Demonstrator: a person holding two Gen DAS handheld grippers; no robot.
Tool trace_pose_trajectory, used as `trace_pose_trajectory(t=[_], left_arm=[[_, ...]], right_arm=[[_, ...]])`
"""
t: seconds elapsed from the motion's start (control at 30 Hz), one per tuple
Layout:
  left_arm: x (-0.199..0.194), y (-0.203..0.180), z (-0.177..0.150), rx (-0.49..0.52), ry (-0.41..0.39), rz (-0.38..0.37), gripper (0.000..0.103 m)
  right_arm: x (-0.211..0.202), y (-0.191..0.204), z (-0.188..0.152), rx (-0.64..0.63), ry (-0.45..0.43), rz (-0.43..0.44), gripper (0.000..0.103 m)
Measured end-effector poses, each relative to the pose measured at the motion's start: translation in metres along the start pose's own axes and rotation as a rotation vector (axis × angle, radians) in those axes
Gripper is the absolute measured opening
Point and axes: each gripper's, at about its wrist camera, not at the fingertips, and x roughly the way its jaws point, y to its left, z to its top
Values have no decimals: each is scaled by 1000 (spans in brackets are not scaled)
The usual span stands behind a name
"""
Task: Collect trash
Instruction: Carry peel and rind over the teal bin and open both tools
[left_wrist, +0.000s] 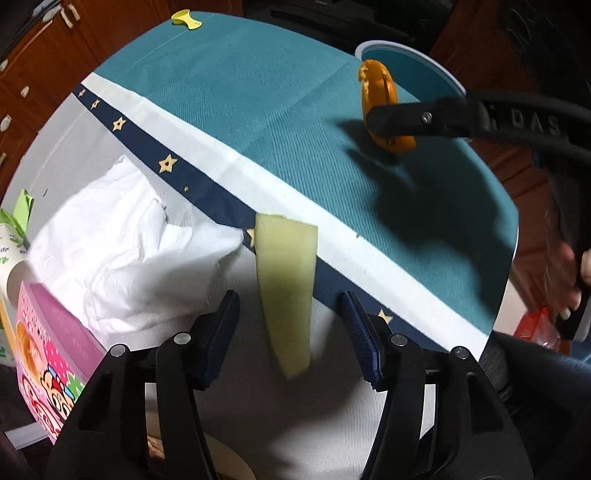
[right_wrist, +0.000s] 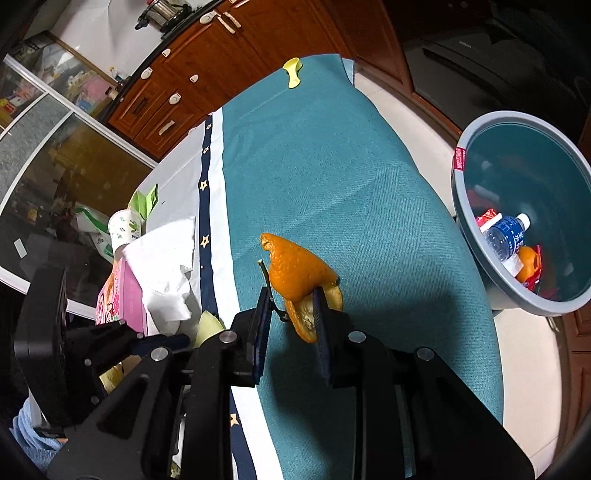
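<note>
A pale green peel strip (left_wrist: 286, 273) lies on the tablecloth between the fingers of my left gripper (left_wrist: 290, 302). There are gaps on both sides of it, and the jaws stand open, pointing almost straight down. The strip also shows as a sliver (right_wrist: 211, 325) in the right wrist view. My right gripper (right_wrist: 291, 299) is shut on a curled orange peel (right_wrist: 295, 269) and holds it above the teal cloth. In the left wrist view the same orange peel (left_wrist: 378, 92) hangs near the bin, in the right gripper (left_wrist: 386, 127).
A grey bin (right_wrist: 458, 192) stands off the table's right edge, holding a water bottle (right_wrist: 504, 232), wrappers and orange peel. A crumpled white tissue (left_wrist: 129, 251), pink box (left_wrist: 48, 343), paper cup (right_wrist: 123, 229) and green paper (left_wrist: 22, 210) crowd the left. A yellow object (left_wrist: 186, 19) lies at the far edge.
</note>
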Motion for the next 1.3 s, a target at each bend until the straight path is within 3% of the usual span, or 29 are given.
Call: trace_pose_trajectory(t=[0.03, 0.1, 0.13, 0.53, 0.7, 1.0, 1.3], left_arm=[[0, -4, -4, 4, -6, 13, 59], [-2, -10, -2, 28, -30, 15, 44], [-2, -17, 1, 53, -39, 6, 29], [-32, -28, 35, 47, -112, -13, 27], [-36, -40, 53, 97, -124, -6, 27], [-37, -101, 145, 210, -172, -92, 27], [7, -165, 198, 294, -115, -124, 28]], right_arm=[[0, 0, 0, 0, 0, 2, 22], [0, -1, -2, 4, -2, 11, 22], [-1, -2, -1, 6, -2, 15, 22], [-29, -33, -8, 46, -38, 2, 22], [-55, -57, 1, 98, -106, -6, 22], [-112, -141, 29, 247, -209, -103, 22], [-108, -207, 35, 356, -179, -171, 22]])
